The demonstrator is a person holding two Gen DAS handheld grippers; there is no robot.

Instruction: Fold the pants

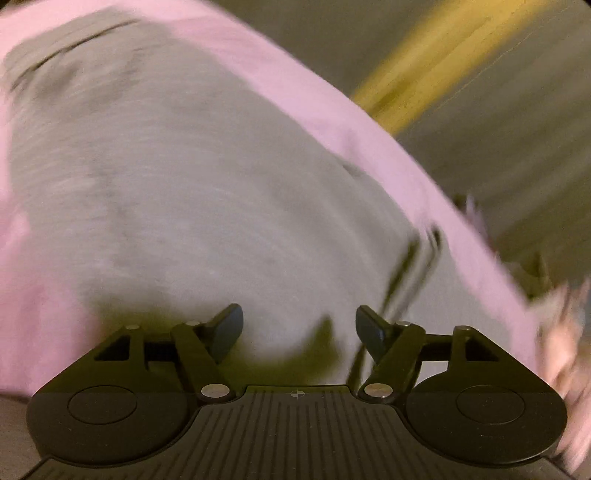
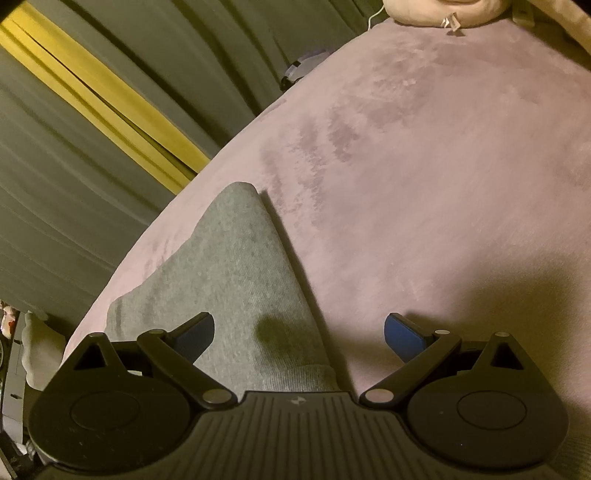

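Observation:
Grey pants (image 1: 192, 192) lie spread on a pink plush blanket (image 1: 280, 81); the left wrist view is motion-blurred. My left gripper (image 1: 298, 328) is open and empty just above the grey fabric. In the right wrist view a folded grey part of the pants (image 2: 236, 273) lies on the blanket (image 2: 443, 177) and runs under the gripper. My right gripper (image 2: 299, 336) is wide open and empty, with its left finger over the grey fabric and its right finger over the blanket.
Grey curtains (image 2: 74, 192) with a yellow strip (image 2: 110, 99) hang beyond the bed's edge. A pale pillow-like thing (image 2: 443, 11) lies at the far end of the blanket. A small dark object (image 2: 303, 66) sits by the bed's edge.

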